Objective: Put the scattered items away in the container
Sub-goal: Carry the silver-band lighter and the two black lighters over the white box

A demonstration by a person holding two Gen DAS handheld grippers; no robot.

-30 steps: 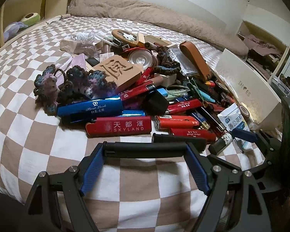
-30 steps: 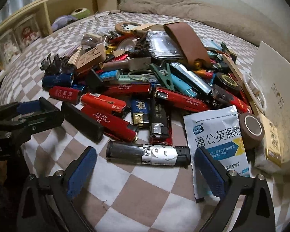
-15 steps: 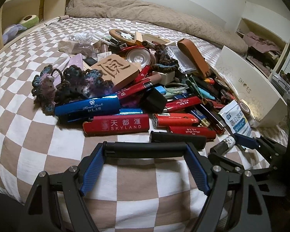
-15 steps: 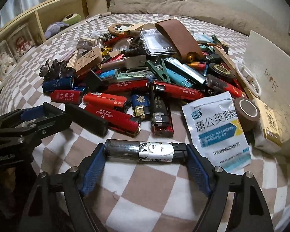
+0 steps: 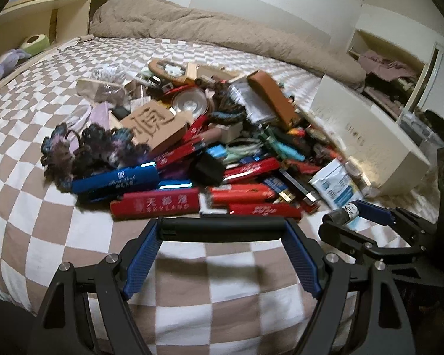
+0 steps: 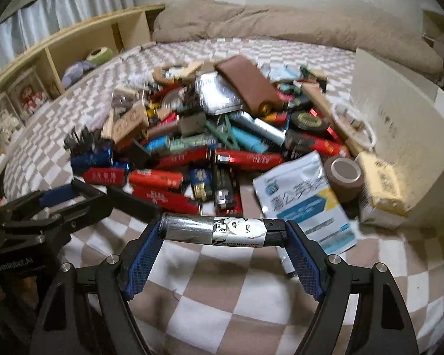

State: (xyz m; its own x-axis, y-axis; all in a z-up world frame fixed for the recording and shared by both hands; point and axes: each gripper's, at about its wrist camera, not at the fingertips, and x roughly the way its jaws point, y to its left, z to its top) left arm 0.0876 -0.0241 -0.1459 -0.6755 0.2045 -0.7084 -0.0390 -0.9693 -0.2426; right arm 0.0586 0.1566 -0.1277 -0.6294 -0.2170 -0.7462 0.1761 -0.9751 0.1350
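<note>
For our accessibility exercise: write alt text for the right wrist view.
The right tongs grip a silver-and-black lighter by its ends above a checkered bedspread. Behind lies a pile of lighters, with a white box to the right.

Beyond the right gripper (image 6: 222, 233), motion blur smears the heaped pile of red, blue and black lighters (image 6: 192, 153), leaving their labels unreadable. To its right, the white cardboard box (image 6: 399, 136) hides its inside behind its wall, its printed lettering too blurred to read.

One white box (image 5: 367, 136), one tape roll (image 6: 344, 179), one sachet (image 6: 305, 204)
</note>
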